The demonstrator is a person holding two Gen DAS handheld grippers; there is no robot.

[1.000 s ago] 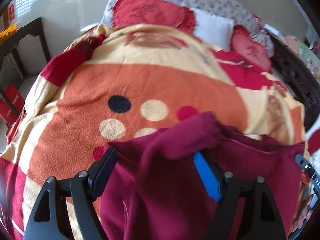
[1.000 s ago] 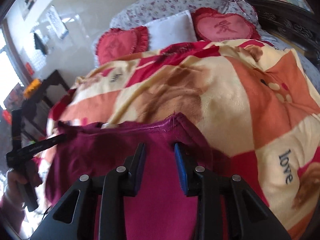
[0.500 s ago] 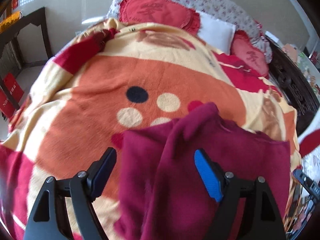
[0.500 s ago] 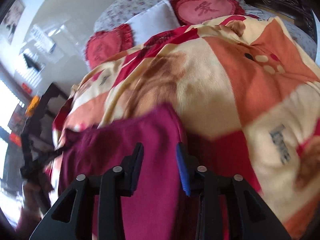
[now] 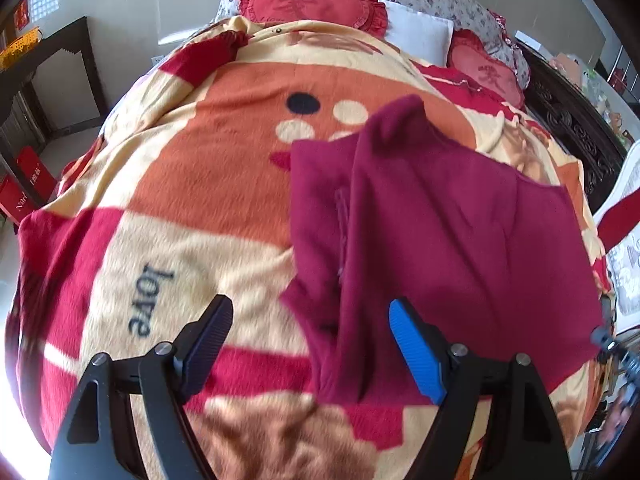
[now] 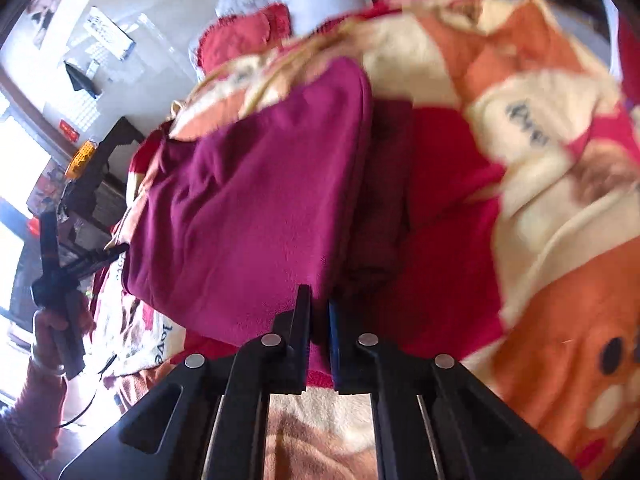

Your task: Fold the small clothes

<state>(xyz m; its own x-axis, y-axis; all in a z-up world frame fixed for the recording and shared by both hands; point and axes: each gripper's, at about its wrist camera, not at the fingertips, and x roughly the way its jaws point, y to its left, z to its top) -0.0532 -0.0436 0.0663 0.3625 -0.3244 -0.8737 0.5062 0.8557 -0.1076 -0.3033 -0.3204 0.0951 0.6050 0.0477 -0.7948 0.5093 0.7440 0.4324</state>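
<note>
Since a second ago the maroon garment has dropped flat onto the bed's blanket, folded lengthwise. The left gripper hovers released; the right gripper stays clenched on the garment's near edge. Pulling away before releasing could drag the fold open.

a bed under a patterned fleece blanket, maroon garment flat on top, pillows at the head
</note>
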